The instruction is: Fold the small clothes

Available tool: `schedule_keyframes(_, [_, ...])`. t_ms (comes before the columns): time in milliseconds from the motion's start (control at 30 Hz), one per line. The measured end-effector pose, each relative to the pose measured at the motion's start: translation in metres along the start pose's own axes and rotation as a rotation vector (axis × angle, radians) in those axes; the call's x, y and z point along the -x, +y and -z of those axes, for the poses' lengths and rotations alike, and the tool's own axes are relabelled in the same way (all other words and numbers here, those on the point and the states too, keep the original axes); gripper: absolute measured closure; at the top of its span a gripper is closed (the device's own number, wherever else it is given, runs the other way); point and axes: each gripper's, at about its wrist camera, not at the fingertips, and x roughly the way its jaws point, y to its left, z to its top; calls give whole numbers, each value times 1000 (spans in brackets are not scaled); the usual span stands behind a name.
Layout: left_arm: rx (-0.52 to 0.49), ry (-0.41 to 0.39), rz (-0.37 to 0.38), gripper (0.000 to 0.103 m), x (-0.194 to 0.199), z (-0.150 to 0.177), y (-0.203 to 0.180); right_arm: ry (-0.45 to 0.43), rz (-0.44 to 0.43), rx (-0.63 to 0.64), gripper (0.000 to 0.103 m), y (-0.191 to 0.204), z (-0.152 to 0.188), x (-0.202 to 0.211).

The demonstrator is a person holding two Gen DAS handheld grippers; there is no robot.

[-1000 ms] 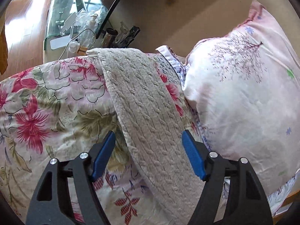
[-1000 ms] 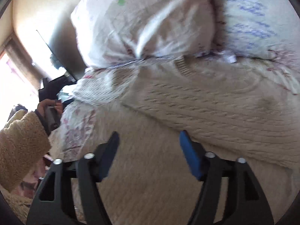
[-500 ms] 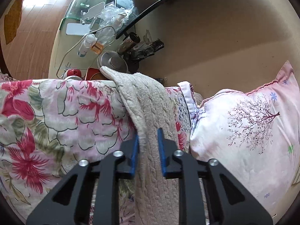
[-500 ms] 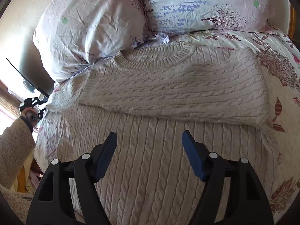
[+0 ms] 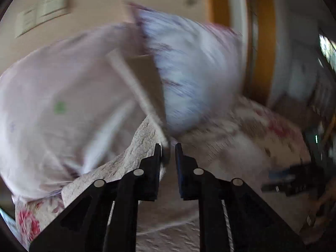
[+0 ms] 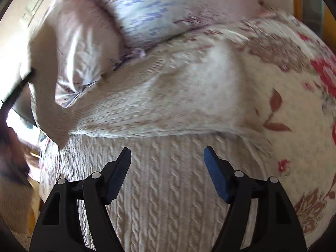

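Note:
A cream cable-knit sweater lies flat on the floral bedspread, neck toward the pillows. My left gripper is shut on the sweater's sleeve and holds it lifted. The raised sleeve shows at the left of the right wrist view, hanging above the sweater's left side. My right gripper is open and empty, low over the sweater's body. The left wrist view is blurred by motion.
Two pale printed pillows lie against the wall behind the sweater; they also show in the left wrist view. A wooden door frame stands at the right. The bed's edge falls off at the left.
My left gripper, shut on the sleeve, has lifted it off the bed's left edge and swung it over toward the pillows. My right gripper has stayed open over the sweater.

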Motion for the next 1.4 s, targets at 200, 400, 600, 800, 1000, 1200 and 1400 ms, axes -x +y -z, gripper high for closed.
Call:
schedule_keyframes(200, [12,191,-37,56,-16,63,-24,-44,19,-109,30,-40,8,26])
schedule_keyframes(400, [443,299,-190,49,45,145,67,-27,39,-205,32,-87,31,59])
schedule_keyframes(600, [698,415,-159,50,91,219,84,113,-95,-230,48,-109,65,63])
schedule_keyframes(800, [803,409,-3,66,111,249,57,304,-325,-291,67,-114,102,62])
schedule_keyframes(1000, [898,464,125,93,108,253,46,418,-404,-254,94,-104,117,58])
schedule_keyframes(1200, [843,330,270,95,83,203,88,199,-536,-234,95,-89,48,66])
schedule_keyframes(1400, [882,79,132,89,15,119,182,-124,-441,-197,91,-80,-86,51])
